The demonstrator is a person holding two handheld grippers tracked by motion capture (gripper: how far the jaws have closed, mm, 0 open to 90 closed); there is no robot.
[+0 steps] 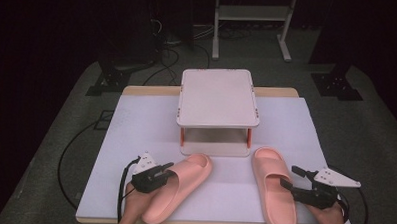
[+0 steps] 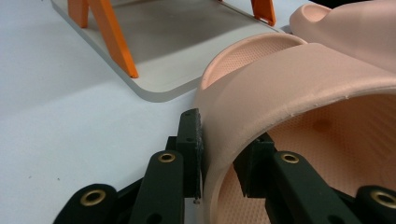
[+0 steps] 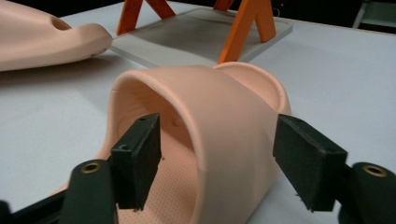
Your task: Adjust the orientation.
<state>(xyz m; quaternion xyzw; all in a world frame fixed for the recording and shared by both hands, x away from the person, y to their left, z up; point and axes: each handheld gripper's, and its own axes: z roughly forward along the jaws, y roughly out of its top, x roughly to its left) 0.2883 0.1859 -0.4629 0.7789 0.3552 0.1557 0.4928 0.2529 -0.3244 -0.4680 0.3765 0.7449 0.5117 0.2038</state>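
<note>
Left slipper: near the front edge of the table, left of centre, toe angled toward the rack.
Left gripper: clamped on the strap's outer side wall, one pad outside, one inside.
Right slipper: near the front edge, right of centre, toe toward the rack.
Right gripper: wide, straddling the strap's outer side, one pad inside the opening, the other clear outside; nothing pinched yet.
Step in hand: likely securing both slippers for lifting.
Doing it well: seat right pads deep on the strap wall before squeezing; close squarely; lift both level, toes forward, clearing the rack's orange legs.
</note>
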